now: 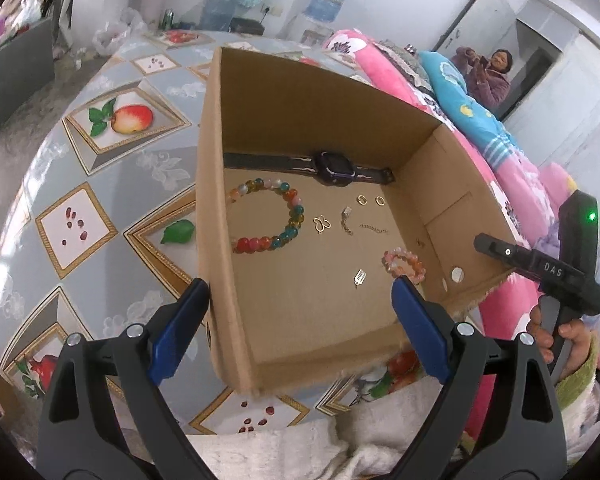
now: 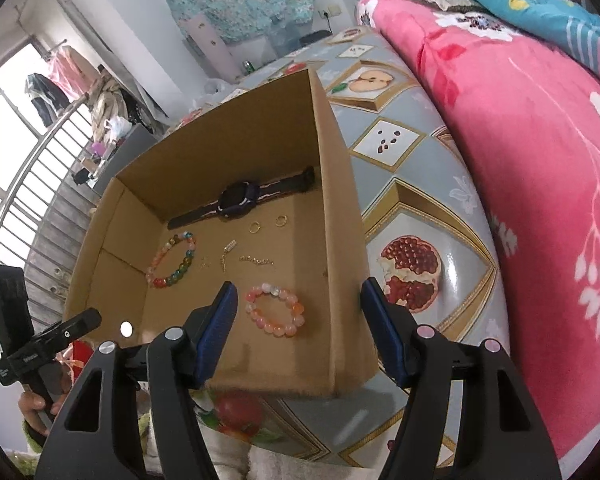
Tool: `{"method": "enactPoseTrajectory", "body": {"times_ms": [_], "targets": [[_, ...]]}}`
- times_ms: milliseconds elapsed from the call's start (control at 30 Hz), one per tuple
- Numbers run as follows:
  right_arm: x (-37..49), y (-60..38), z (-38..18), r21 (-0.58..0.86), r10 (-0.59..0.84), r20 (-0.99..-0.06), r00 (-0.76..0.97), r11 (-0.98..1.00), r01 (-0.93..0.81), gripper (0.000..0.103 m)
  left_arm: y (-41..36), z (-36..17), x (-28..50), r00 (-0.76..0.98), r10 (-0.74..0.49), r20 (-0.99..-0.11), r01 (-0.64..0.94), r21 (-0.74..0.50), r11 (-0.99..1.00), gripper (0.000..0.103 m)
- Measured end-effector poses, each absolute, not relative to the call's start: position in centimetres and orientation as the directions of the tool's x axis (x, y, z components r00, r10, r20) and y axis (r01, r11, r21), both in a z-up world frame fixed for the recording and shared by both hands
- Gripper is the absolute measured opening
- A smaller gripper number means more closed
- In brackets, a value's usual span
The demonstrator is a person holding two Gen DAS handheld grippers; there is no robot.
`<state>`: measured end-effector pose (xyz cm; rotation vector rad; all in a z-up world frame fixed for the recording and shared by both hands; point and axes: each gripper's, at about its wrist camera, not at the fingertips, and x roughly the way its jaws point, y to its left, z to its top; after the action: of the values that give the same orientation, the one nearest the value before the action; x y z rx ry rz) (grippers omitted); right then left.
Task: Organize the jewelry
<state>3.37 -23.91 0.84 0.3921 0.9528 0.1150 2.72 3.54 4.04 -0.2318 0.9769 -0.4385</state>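
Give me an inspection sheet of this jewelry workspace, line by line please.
Surface: table with fruit-print cover.
Job's things: open cardboard box holds a dark watch, multicolour bead bracelet, pink bead bracelet, two gold rings, small gold pieces.
Clutter: plastic bags at the table's far end.
Grippers: left gripper open, straddling the box's left wall; right gripper open, straddling its right wall.
Cables: nothing seen.
Surroundings: pink floral quilt, water dispenser, seated person.
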Motion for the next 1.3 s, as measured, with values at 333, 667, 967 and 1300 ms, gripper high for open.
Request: {"method": "enactPoseTrajectory", "body": {"times_ms": [333,667,967,1300], "targets": [[-2.6,-22.8,2.8,0.297,0.192,-0.706,0.682,0.954,0.039,0.081,3.6,8.2,-4.1,0.723,-0.304,-0.621,0.249,-0.176,0.952,0.092],[-5.5,-18.3,2.6,0.095,0.058,-0.732,0.679,0.995,0.018,0.094,3.0,9.1,-6.9,0.739,-0.227,-0.635,0.179,-0.141,0.974,0.094],[-5.6,-16.4,2.5,0.072,0.008,-0.710,0.704,0.996,0.061,0.096,-0.2,8.0,-6.0,0.674,-0.193,-0.713,0.195,-0.080,0.978,0.094],[-4.0,-15.3,1.6,0.082,-0.008,-0.768,0.640,0.991,0.110,0.096,-3.4,5.0,-5.0,0.587,-0.120,-0.800,0.175,-0.019,0.984,0.094]]}}
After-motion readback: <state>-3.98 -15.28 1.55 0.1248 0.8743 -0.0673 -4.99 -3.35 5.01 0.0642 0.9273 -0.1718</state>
